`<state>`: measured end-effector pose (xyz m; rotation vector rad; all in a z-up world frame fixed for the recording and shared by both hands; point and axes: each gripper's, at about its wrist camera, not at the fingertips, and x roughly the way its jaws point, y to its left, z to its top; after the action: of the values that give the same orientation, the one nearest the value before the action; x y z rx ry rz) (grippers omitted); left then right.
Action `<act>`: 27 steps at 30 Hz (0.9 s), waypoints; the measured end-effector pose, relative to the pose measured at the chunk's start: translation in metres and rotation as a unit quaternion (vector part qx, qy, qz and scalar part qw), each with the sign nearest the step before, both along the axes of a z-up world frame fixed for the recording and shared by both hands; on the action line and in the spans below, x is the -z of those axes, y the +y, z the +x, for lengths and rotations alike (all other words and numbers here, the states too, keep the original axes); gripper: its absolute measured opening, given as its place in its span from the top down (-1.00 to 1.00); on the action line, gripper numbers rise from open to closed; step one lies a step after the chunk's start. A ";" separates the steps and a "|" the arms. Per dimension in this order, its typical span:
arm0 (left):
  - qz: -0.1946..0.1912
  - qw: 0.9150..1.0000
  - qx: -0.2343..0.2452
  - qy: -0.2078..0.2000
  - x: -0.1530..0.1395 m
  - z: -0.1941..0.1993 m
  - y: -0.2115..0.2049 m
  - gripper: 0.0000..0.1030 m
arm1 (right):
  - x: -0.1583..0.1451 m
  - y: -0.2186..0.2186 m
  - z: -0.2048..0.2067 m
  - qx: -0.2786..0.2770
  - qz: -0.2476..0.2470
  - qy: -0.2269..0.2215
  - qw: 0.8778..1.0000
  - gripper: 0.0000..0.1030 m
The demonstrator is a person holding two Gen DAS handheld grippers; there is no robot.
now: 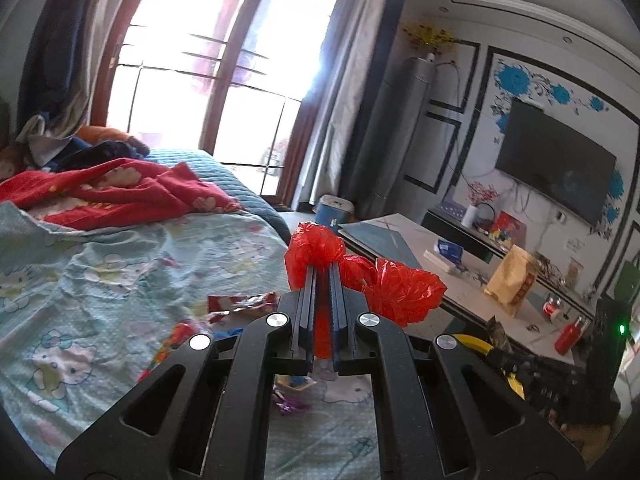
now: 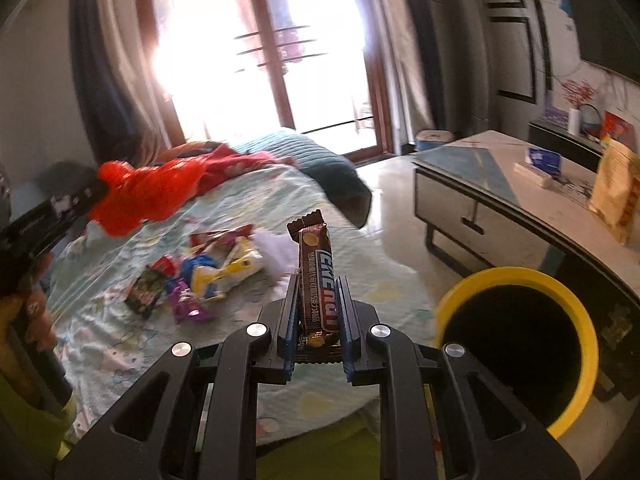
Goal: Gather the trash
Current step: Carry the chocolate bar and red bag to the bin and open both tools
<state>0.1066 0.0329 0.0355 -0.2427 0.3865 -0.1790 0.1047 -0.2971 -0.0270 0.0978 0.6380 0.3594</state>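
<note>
where wrappers (image 2: pixel 208 272) lie, bin (image 2: pixel 576 320) beside

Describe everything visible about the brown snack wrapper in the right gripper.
The brown snack wrapper is a long, glossy bar packet, seemingly foil plastic, with white and blue lettering, a round biscuit picture and crimped ends. It stands upright, lengthwise between the fingers of the right gripper, which is shut on it, its top end poking past the fingertips. It hangs above the bed sheet, left of the yellow-rimmed bin.
</note>
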 end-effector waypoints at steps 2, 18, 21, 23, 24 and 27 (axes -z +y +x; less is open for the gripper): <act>0.005 1.000 0.009 0.000 0.000 -0.001 -0.008 0.96 | 0.000 -0.013 0.000 0.013 0.004 0.002 1.000 0.67; 0.056 0.995 0.082 0.023 0.017 0.001 -0.083 0.96 | 0.000 -0.102 -0.001 0.104 0.032 0.000 0.994 0.67; 0.067 0.993 0.095 0.028 0.021 0.002 -0.098 0.96 | 0.001 -0.114 -0.001 0.114 0.036 0.003 0.993 0.67; 0.075 0.991 0.105 0.031 0.025 0.004 -0.108 0.96 | 0.002 -0.120 -0.001 0.120 0.039 0.006 0.992 0.67; 0.078 0.990 0.109 0.032 0.026 0.004 -0.112 0.96 | 0.003 -0.124 -0.001 0.123 0.040 0.008 0.992 0.67; 0.092 0.988 0.123 0.036 0.031 0.006 -0.127 0.96 | 0.006 -0.134 0.000 0.133 0.045 0.013 0.990 0.67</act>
<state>0.1121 -0.0942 0.0046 -0.0191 0.5009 -0.3761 0.1048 -0.4308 -0.0328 0.2706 0.6254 0.1292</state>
